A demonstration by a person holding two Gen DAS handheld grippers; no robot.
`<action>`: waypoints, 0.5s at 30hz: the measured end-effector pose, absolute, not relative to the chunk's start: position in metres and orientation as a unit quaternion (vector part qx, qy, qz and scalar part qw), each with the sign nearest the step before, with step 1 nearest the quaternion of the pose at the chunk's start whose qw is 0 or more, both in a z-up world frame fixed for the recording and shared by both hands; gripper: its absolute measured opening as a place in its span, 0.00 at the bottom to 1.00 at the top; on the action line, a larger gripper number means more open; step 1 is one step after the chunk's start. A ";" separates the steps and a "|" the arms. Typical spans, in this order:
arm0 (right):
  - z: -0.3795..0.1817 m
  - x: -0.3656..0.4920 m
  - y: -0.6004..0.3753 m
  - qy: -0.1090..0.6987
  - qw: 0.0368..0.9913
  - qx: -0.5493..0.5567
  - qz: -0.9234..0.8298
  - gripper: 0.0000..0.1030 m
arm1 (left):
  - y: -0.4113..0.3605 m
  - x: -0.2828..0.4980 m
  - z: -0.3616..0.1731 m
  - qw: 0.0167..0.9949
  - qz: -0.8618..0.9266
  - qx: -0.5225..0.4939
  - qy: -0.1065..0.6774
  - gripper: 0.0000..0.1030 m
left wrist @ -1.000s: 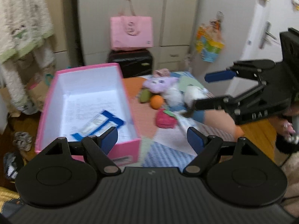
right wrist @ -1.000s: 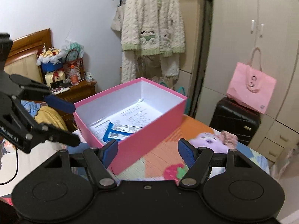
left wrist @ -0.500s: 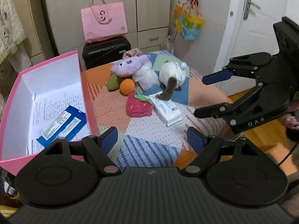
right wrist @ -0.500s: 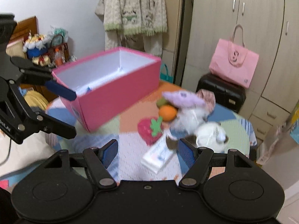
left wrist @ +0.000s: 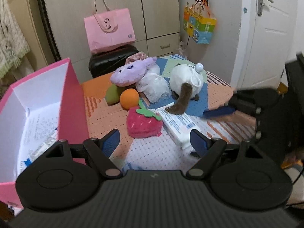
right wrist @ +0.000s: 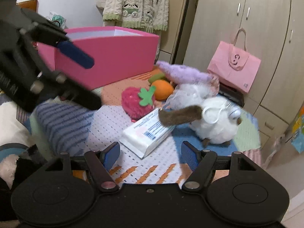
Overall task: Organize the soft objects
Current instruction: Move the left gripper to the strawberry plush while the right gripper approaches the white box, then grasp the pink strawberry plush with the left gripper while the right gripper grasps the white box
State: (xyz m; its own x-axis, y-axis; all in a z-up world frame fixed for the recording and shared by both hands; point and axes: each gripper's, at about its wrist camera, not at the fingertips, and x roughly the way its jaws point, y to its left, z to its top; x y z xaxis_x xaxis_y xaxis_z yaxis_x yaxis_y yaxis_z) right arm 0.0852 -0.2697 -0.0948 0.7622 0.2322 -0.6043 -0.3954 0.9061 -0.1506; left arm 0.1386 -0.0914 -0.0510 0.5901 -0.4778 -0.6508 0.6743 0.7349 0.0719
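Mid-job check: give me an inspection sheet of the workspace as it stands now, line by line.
Surface: patchwork cloth covering the table.
Job's things: strawberry plush, purple plush, white plush with brown tail across the white packet, orange ball, green plush, mesh bundle; all outside the pink box.
Clutter: papers and a blue packet in the box.
Grippers: left gripper open, empty; right gripper open, empty, both above the cloth.
Cables: thin dark cable at right edge.
Surroundings: wardrobe, pink bag on black suitcase, door, hanging cardigan.
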 end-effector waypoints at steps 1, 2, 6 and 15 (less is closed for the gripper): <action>-0.098 0.088 -0.270 0.304 0.928 -0.125 0.175 0.74 | -0.094 0.143 -0.053 0.878 -0.328 0.154 0.314 0.78; -0.100 0.090 -0.270 0.303 0.929 -0.113 0.180 0.77 | -0.097 0.148 -0.055 0.878 -0.326 0.154 0.315 0.77; -0.103 0.096 -0.265 0.284 0.938 -0.104 0.171 0.81 | -0.109 0.164 -0.069 0.881 -0.312 0.158 0.318 0.75; -0.114 0.121 -0.255 0.290 0.947 -0.027 0.138 0.86 | -0.117 0.198 -0.097 0.889 -0.297 0.095 0.336 0.73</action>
State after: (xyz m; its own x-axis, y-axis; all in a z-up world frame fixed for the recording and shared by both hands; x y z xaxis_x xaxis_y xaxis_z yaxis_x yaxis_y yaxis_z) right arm 0.1212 -0.2548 -0.1142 0.7941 0.2452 -0.5562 -0.2766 0.9606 0.0285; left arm 0.1980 -0.1169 -0.0966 0.5975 -0.4647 -0.6535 0.5927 0.8048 -0.0304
